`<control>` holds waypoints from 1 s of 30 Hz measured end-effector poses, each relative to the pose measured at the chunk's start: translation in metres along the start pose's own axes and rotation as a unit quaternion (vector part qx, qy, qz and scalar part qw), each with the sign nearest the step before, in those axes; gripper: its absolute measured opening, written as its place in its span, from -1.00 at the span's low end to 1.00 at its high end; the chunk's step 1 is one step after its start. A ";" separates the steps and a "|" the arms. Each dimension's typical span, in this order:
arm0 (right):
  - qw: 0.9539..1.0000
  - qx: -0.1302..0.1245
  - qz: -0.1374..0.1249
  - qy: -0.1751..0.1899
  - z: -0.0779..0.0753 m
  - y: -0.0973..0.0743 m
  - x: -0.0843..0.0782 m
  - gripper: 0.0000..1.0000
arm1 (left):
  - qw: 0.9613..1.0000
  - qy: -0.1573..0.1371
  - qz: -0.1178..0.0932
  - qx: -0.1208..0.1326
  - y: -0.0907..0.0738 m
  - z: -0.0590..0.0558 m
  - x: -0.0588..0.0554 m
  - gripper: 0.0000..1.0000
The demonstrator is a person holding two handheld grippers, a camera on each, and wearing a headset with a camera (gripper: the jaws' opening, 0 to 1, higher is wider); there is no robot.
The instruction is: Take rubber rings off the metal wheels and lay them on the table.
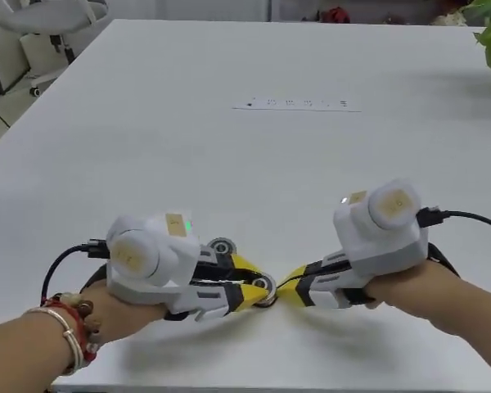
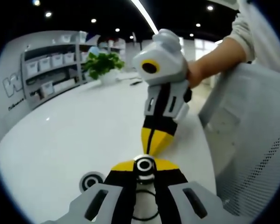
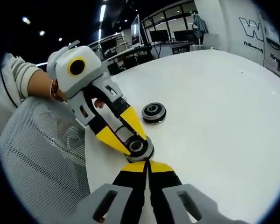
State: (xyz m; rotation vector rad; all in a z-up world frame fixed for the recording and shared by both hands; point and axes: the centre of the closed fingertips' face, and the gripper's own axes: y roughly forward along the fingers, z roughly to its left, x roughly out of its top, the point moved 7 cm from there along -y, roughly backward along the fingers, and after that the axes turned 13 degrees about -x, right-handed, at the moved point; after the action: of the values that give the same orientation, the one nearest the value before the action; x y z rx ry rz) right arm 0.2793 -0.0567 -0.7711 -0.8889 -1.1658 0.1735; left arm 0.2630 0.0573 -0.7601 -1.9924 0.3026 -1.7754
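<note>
Metal wheel [image 3: 139, 147], low middle, is held firm in the left tongs [image 1: 254, 292], likely so the shut right tongs [image 3: 148, 165] can peel its rubber ring [image 3: 144, 142].

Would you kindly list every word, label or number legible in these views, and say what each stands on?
"W": the large wall logo, in the right gripper view.
The small line beneath it: blurred, unreadable.
The printed strip on the table, in the head view: too small to read.
</note>
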 end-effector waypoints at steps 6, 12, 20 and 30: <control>0.999 -0.001 -0.001 0.046 -0.003 -0.004 -0.001 -1.00 | 1.000 -0.002 -0.007 0.016 0.002 -0.003 -0.001 -0.73; 0.998 0.006 0.002 0.067 -0.002 -0.007 -0.003 -1.00 | 1.000 0.000 -0.005 0.017 0.005 -0.003 -0.001 -0.73; 0.998 0.008 0.002 0.059 0.002 -0.009 0.001 -1.00 | 1.000 -0.003 -0.006 0.014 0.004 -0.004 -0.002 -0.73; 0.996 0.016 -0.002 0.087 -0.001 -0.008 0.008 -1.00 | 1.000 -0.006 -0.013 0.005 0.000 -0.002 -0.004 -0.73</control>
State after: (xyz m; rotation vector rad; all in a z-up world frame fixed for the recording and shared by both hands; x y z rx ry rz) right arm 0.2813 -0.0581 -0.7595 -0.8572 -0.9992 0.1089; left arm 0.2606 0.0587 -0.7636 -2.0085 0.2647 -1.7761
